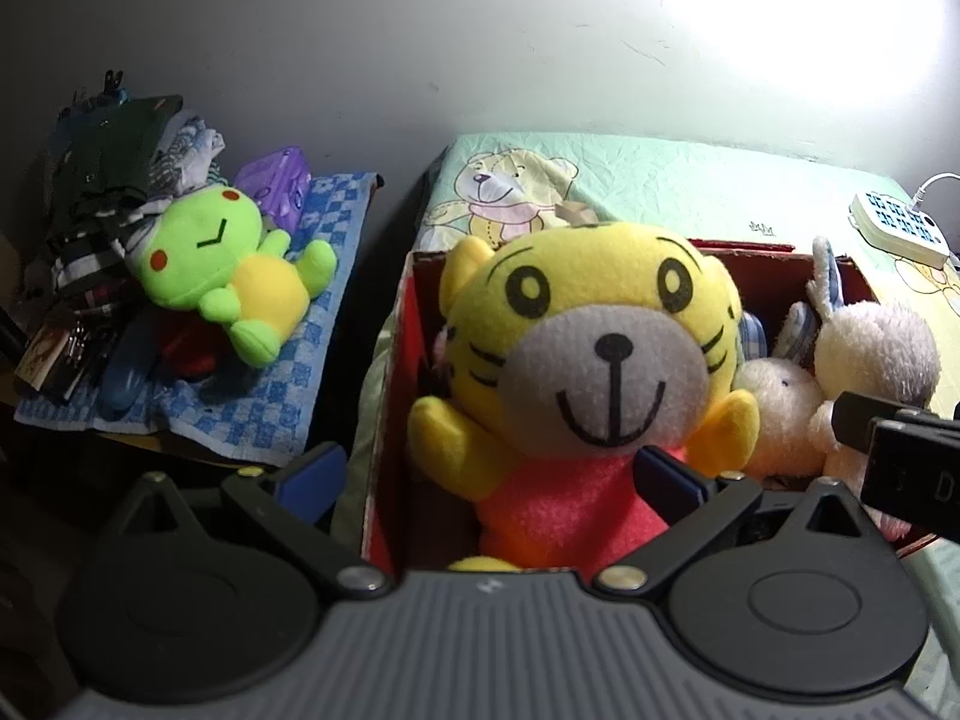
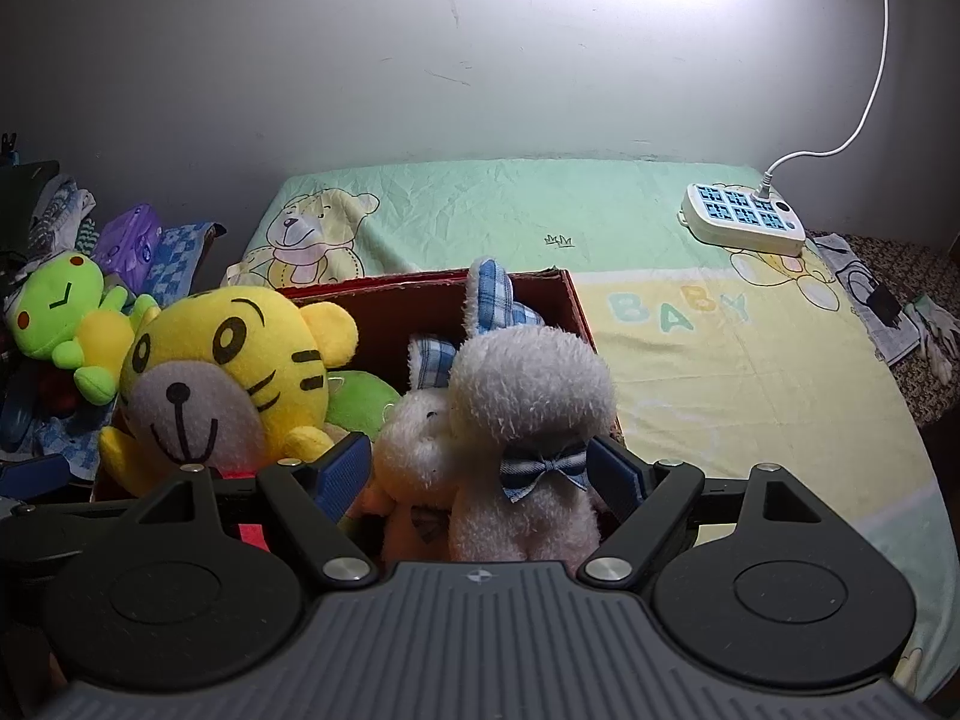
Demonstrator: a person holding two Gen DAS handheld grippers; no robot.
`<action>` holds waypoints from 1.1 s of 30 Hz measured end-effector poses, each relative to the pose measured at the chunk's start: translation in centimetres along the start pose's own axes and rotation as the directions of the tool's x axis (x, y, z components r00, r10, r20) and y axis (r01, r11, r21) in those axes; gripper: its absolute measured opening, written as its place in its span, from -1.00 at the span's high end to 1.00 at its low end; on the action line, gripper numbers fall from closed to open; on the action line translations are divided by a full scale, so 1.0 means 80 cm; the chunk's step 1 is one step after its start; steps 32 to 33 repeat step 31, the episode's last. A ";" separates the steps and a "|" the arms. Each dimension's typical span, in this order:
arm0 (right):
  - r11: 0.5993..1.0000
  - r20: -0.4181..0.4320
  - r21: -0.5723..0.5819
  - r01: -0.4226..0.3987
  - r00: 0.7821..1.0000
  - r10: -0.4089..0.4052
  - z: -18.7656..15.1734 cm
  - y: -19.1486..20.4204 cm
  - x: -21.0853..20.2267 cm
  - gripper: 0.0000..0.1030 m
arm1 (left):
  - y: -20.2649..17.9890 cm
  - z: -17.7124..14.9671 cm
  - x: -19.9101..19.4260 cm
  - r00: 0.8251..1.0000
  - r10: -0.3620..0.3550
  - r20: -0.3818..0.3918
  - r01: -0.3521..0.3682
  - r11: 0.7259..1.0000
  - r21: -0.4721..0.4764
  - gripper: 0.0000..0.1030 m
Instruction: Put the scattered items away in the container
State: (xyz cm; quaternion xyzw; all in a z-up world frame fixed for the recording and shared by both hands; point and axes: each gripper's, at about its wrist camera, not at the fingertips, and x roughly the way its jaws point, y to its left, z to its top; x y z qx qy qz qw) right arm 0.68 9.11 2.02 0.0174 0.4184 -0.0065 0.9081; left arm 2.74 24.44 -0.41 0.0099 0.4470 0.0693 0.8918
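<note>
Red cardboard forms the container, an open box [image 1: 414, 324] standing on a bed sheet [image 2: 690, 360] printed with teddy bears and the word BABY; the box already holds several soft toys. A yellow plush tiger [image 1: 591, 360] in a red top sits upright at the box's left end, facing the camera; beside it, toward the right end, two white plush rabbits [image 2: 528, 420] with blue checked ears lean together, one wearing a small striped bow; a green plush shape [image 2: 360, 399] is wedged between tiger and rabbits.

The left gripper [image 1: 486, 471] hovers at the near edge of the box with its blue-padded jaws spread wide; one pad lies close against the tiger's red belly, the other hangs outside the box wall, so it grips nothing. The right gripper [image 2: 480, 474] is likewise wide open, its pads flanking the rabbits without visibly pressing them; this looks like a toy just let go, or about to be nudged deeper.

One item appears left to collect: a lime-green frog plush [image 1: 234, 264] lying on a blue checked towel [image 1: 288, 396] on a separate surface to the left, well apart from the box, beside a heap of clothes [image 1: 108, 192]. A white power strip [image 2: 744, 216] rests on the far right of the bed.
</note>
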 end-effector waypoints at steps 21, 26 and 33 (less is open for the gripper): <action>1.000 0.015 0.023 -0.015 1.000 0.015 0.005 -0.012 -0.003 -0.58 | -0.016 0.001 -0.004 0.999 -0.040 0.013 0.040 0.999 0.033 -0.96; 0.999 0.016 0.049 -0.018 1.000 0.017 0.004 -0.017 -0.001 -0.58 | -0.010 0.001 -0.005 0.999 -0.027 0.041 0.027 1.000 0.002 -0.89; 0.997 0.013 0.073 -0.027 1.000 0.026 0.004 -0.019 0.001 -0.58 | -0.007 0.002 -0.004 0.999 -0.024 0.044 0.024 1.000 -0.011 -0.88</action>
